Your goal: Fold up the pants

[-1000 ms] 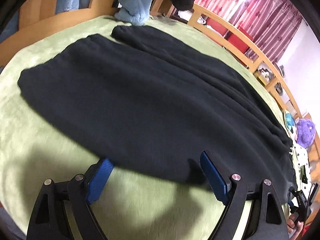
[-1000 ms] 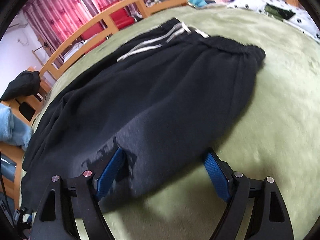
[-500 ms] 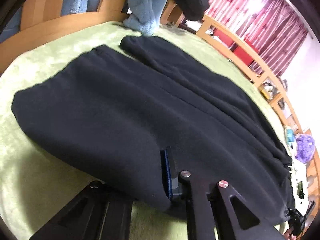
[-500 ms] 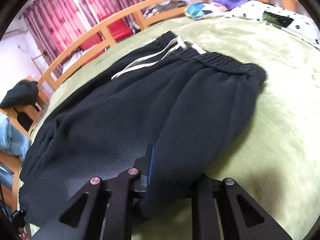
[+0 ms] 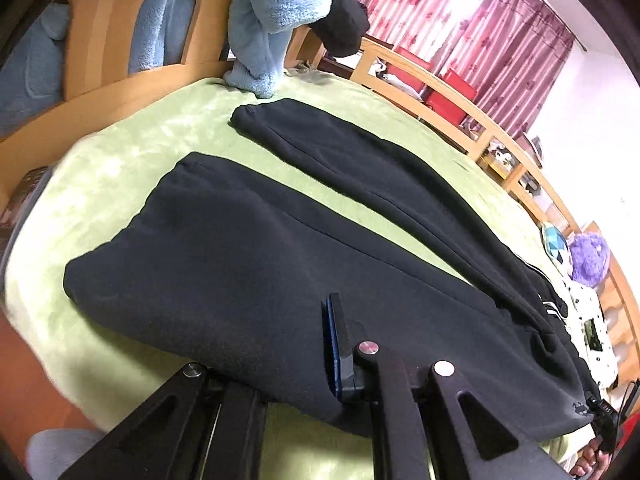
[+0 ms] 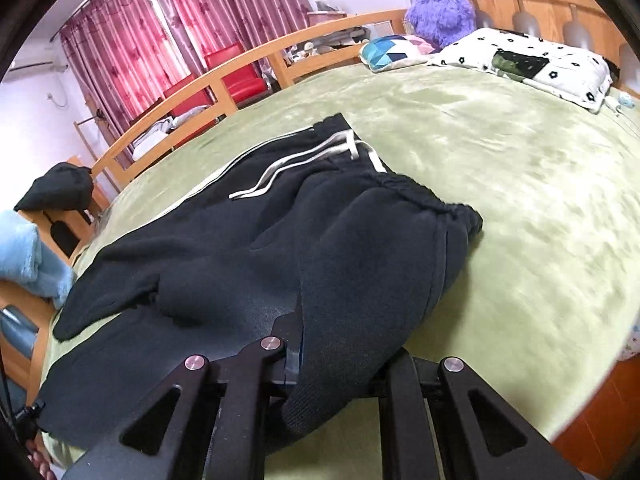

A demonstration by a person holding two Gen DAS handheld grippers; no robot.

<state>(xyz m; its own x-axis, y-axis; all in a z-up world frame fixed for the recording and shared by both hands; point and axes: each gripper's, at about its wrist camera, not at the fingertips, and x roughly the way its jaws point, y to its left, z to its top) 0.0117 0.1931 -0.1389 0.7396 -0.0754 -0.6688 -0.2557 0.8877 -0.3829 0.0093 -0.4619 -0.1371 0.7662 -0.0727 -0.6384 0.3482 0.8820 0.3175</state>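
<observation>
Grippers both clamped on black pants (image 5: pixel 248 256). Left gripper (image 5: pixel 326 344) pinched shut on near edge of near leg, cloth bunched between blue pads and lifted off green blanket (image 5: pixel 132 144). Right gripper (image 6: pixel 298 344) likewise closed tight on near edge below waistband (image 6: pixel 424 196), fabric draped over its fingers. Both tilted downward toward bed, linkages low in each wrist view. Pants spread lengthwise across bed: cuffs toward left end near light-blue fleece (image 5: pixel 272 20), waistband toward right end, well short of spotted pillow (image 6: pixel 532 60) and purple plush toy (image 6: pixel 440 8). Far leg flat, split from near leg by strip of blanket. White drawstrings (image 6: pixel 296 160) lying over waist area.
</observation>
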